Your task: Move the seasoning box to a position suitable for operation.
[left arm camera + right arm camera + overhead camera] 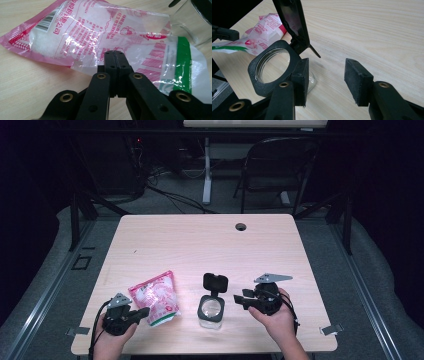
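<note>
A pink and white plastic bag (155, 300) (100, 32) with a green band at one end lies on the table's front left. My left gripper (145, 311) (113, 53) is shut, its tips pinching the bag's near clear edge. To the right of the bag stands a clear glass jar (211, 310) (257, 82) with a black rim, its black flip lid (215, 282) (292, 20) raised. My right gripper (240, 299) (327, 72) stays open just right of the jar, with nothing between its pads; the left pad (300, 80) is close beside the jar's rim.
The light wooden table (200, 240) has a cable hole (240, 226) near its far edge. A folding chair (275, 165) and a desk leg stand on the floor beyond it. The jar's wall (187, 22) rises just past the bag in the left gripper view.
</note>
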